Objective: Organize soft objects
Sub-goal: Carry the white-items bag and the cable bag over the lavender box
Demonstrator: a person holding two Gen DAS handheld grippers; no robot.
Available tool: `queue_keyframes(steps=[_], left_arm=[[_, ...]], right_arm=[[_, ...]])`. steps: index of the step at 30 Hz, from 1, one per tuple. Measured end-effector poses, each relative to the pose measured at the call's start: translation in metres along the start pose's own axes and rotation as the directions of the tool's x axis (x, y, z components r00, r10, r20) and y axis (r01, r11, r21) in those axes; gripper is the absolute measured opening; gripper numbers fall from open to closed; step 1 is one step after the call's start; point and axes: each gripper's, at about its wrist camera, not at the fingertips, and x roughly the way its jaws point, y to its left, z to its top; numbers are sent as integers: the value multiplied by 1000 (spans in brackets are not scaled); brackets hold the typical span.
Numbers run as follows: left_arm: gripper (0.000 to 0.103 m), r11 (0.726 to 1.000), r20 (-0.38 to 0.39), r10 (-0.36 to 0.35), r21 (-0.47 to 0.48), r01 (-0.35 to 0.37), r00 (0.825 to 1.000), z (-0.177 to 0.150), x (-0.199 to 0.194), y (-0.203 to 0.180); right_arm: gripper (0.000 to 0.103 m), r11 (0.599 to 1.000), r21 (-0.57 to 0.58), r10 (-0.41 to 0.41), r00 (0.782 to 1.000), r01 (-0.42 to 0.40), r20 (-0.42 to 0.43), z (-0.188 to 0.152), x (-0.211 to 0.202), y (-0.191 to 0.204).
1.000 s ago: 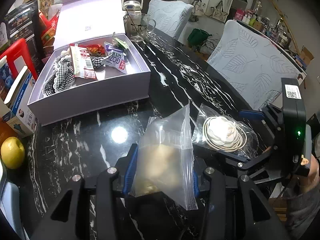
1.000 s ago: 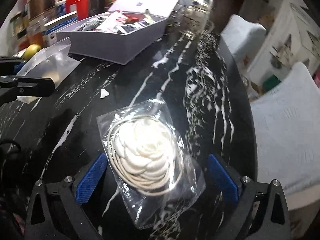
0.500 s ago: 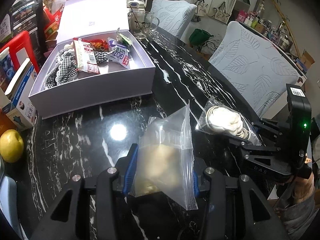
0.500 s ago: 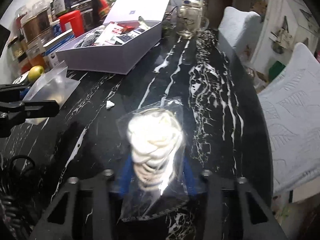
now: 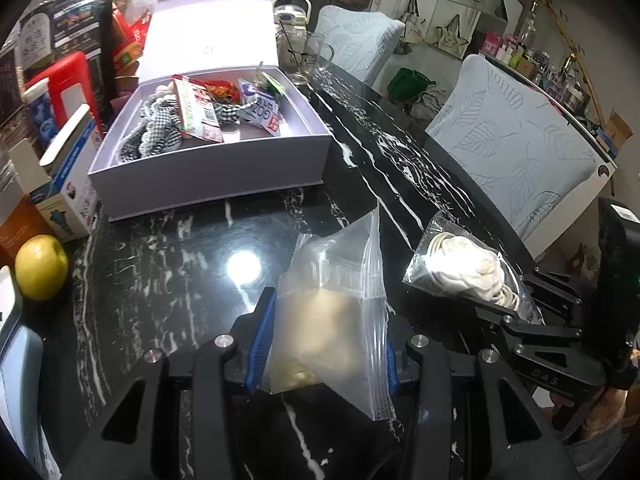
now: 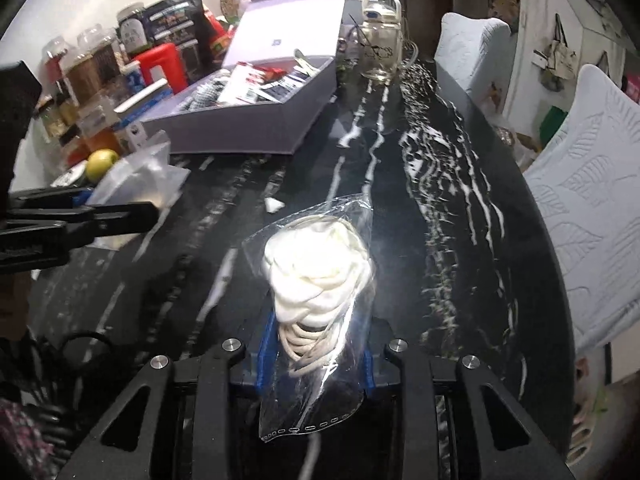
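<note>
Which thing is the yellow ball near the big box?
Find the open lilac box on the black marble table. Past its left corner, beside a small carton, sits a lemon: the only round, plain yellow thing there.

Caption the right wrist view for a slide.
Right gripper clamps a clear bag of white coiled cord above the black marble table.

The black, white-veined marble worktop [image 5: 168, 280] carries an open lilac box [image 5: 208, 176] toward its far edge, a glass jar [image 5: 294, 54] behind it, a yellow fruit [image 5: 40, 266] and cartons [image 5: 60, 184] along the left edge.
</note>
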Motion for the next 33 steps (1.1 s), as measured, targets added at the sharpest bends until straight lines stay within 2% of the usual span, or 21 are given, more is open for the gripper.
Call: queue_keyframes(steps=[8,17,25,33], left_arm=[[44,1000,64,26,-5,-26,998,1,-24,9],[44,999,182,51,1,-52,982,24,-53,19],[44,998,319,57,11,-64,946,61,-82,30],[44,997,398,61,20,-75,915,100,-92,42]], right_arm=[[33,998,-16,63,996,-63,66,11,-18,25],[33,992,-80,114,981,-102,157,47,-37,48],[33,985,-120,153,957,-126,245,92,-51,61],[33,978,-153,182,928,-138,326,142,-57,63]])
